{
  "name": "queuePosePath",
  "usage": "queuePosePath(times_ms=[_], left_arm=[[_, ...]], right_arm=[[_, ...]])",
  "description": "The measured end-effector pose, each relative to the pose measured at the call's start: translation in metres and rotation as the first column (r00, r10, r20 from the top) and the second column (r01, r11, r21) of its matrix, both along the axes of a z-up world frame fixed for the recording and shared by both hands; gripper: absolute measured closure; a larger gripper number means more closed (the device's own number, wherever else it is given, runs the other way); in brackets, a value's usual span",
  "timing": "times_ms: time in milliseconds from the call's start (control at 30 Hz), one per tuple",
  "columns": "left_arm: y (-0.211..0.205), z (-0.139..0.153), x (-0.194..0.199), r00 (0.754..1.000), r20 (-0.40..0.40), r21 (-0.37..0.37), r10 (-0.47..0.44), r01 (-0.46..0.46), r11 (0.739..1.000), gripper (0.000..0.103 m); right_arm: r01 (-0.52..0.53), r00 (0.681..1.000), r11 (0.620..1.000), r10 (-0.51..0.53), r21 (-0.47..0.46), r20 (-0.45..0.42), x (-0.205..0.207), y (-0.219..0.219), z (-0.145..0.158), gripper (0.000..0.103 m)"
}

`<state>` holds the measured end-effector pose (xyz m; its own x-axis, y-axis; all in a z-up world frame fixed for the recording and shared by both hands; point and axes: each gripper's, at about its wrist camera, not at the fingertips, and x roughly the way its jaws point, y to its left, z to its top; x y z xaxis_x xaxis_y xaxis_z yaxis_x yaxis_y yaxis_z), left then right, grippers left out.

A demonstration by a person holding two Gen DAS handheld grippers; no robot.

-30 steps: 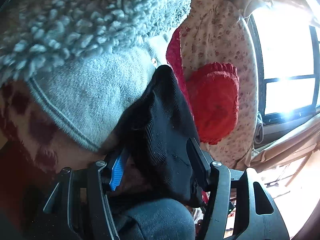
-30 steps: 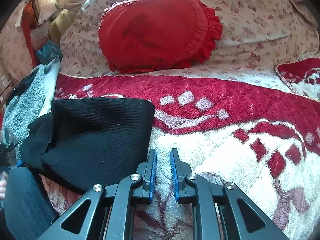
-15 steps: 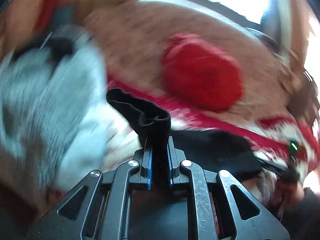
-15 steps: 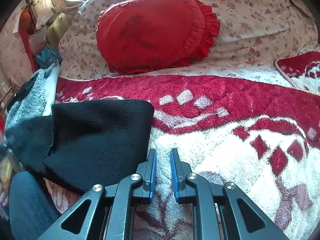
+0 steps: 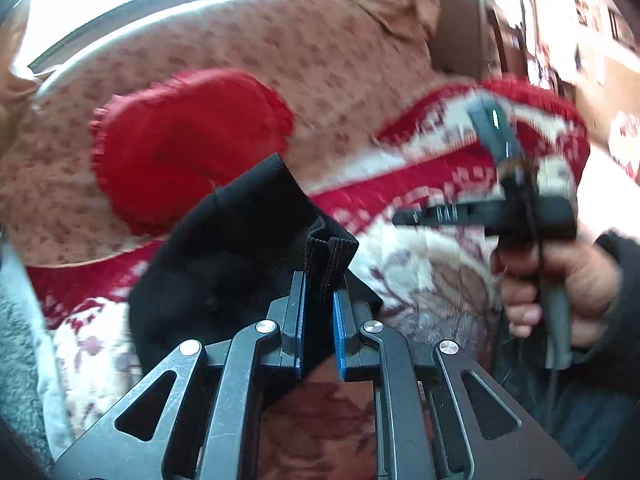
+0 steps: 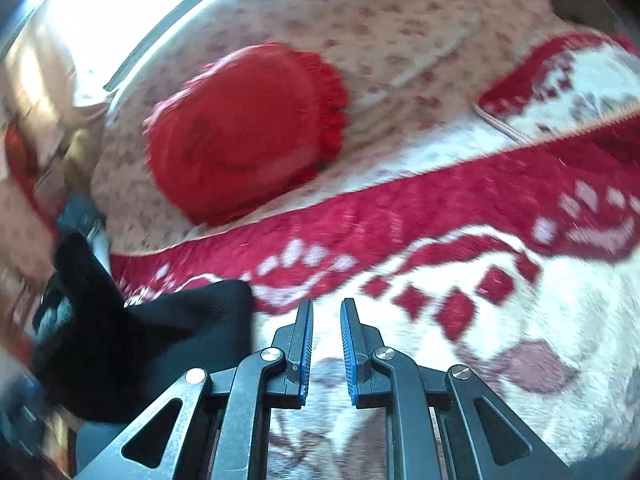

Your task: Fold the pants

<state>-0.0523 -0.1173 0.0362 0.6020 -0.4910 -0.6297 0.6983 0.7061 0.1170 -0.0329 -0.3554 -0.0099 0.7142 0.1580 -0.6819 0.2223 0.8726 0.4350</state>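
Black ribbed cloth, a bunched edge of the pants (image 5: 248, 248), is pinched between the blue pads of the left claw (image 5: 319, 312), whose two fingers press in on the fabric from both sides. From that pinch the pants hang and spread away to the left as a dark, crumpled mass, lifted in part above the red and white patterned blanket (image 5: 420, 264) that covers the bed. In the right wrist view the same pants (image 6: 160, 336) lie at the left side of the blanket (image 6: 520, 320), just beside the right claw (image 6: 326, 344); its blue-lined fingers stand narrowly apart with only blanket showing between them, gripping nothing. The left wrist view also shows the right claw (image 5: 424, 216) side-on and blurred over the blanket, with the person's right hand (image 5: 560, 280) wrapped round its handle. Beyond the pants, toward the far edge of the bed, a red frilled cushion (image 6: 248, 132) leans against a floral-patterned backrest (image 6: 400, 24), and bright window light fills the upper left corner of both views.
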Motion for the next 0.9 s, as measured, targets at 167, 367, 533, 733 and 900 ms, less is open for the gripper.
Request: queuePosePath(times_ms=[167,367,533,733,900], left_arm=[[-0.013,-0.039,0.011,0.982,-0.178,0.014,-0.061,0.065,0.998,0.080],[0.040,-0.004,-0.017,0.960,-0.249,-0.231,-0.128,0.070,0.970,0.071],[0.121,0.007,-0.015,0.951,-0.299,-0.314,0.082,-0.179,0.932,0.071],[0.126,-0.055,0.044,0.763,-0.604,-0.172,0.230,-0.407,0.897,0.082],[0.096,-0.087,0.065,0.665,-0.698,-0.081,0.264,-0.440,0.894,0.093]], right_arm=[[-0.011,0.999,0.999,0.013,0.039,-0.037,0.003,-0.001,-0.007,0.090],[-0.101,0.991,0.994,0.105,-0.048,0.086,-0.006,0.020,0.018,0.090],[-0.347,0.877,0.923,0.382,-0.167,0.291,-0.026,0.065,0.059,0.090],[-0.589,0.757,0.747,0.644,-0.309,0.113,-0.026,0.134,0.040,0.090],[-0.528,0.833,0.769,0.552,-0.361,-0.040,-0.006,0.129,0.005,0.091]])
